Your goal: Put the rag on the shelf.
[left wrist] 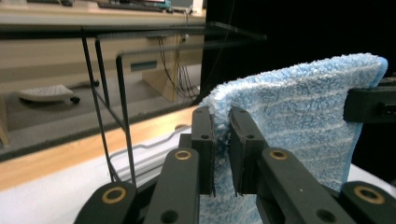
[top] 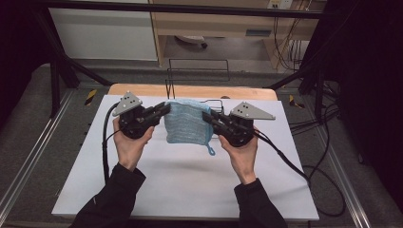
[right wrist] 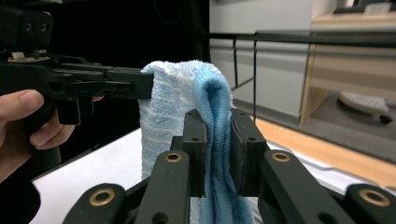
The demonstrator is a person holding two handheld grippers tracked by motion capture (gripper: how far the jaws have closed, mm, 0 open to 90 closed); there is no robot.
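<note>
A light blue fluffy towel [top: 187, 122] hangs folded in the air between both grippers, above the white table top [top: 190, 175]. My left gripper [top: 166, 109] is shut on the towel's upper left corner; in the left gripper view its jaws pinch the towel [left wrist: 299, 116] edge at the left gripper's tips [left wrist: 221, 122]. My right gripper [top: 206, 117] is shut on the upper right corner; in the right gripper view the doubled towel [right wrist: 212, 100] runs between the right gripper's tips [right wrist: 218, 125]. A small blue loop [top: 210, 151] dangles from the towel's lower right corner.
A black wire rack [top: 197, 71] stands just beyond the table's far wooden edge [top: 190, 90]; its bars [left wrist: 107, 93] rise close behind the towel. Cables [top: 285, 156] trail from the grippers over the table's sides. Shelving and a cabinet stand farther back.
</note>
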